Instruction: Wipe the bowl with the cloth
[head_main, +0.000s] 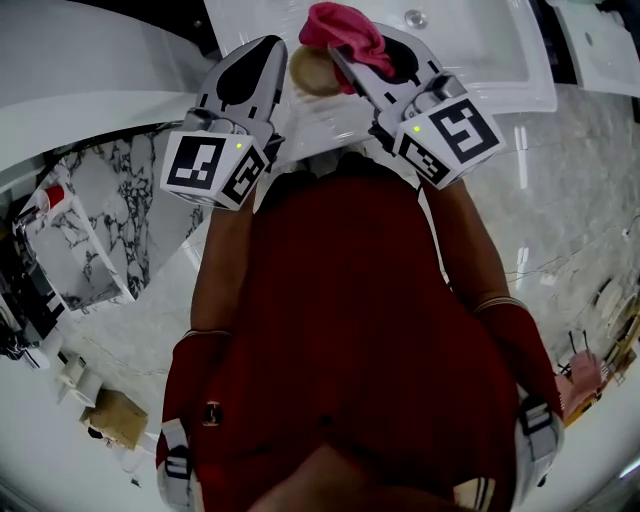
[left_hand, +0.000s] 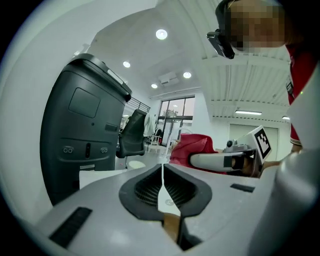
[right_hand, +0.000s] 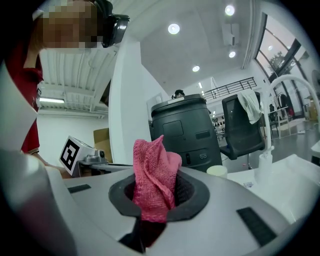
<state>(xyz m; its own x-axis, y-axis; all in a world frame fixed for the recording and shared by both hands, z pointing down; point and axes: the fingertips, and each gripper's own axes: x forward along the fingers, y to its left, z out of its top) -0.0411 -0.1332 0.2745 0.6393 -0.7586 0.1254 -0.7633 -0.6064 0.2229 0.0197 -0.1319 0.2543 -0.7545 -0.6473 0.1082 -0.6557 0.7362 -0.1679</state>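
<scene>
In the head view both grippers are held up in front of a person in a red shirt. My left gripper is shut on the edge of a tan bowl. Seen from the left gripper view, the bowl shows edge-on as a thin pale and tan strip pinched between the shut jaws of the left gripper. My right gripper is shut on a pink cloth, which bunches above its tips right beside the bowl. The cloth stands up out of the jaws in the right gripper view.
A white sink with a drain lies beyond the grippers. Marble floor surrounds the person. A dark grey bin, an office chair, a curved faucet and a pale cup stand farther off.
</scene>
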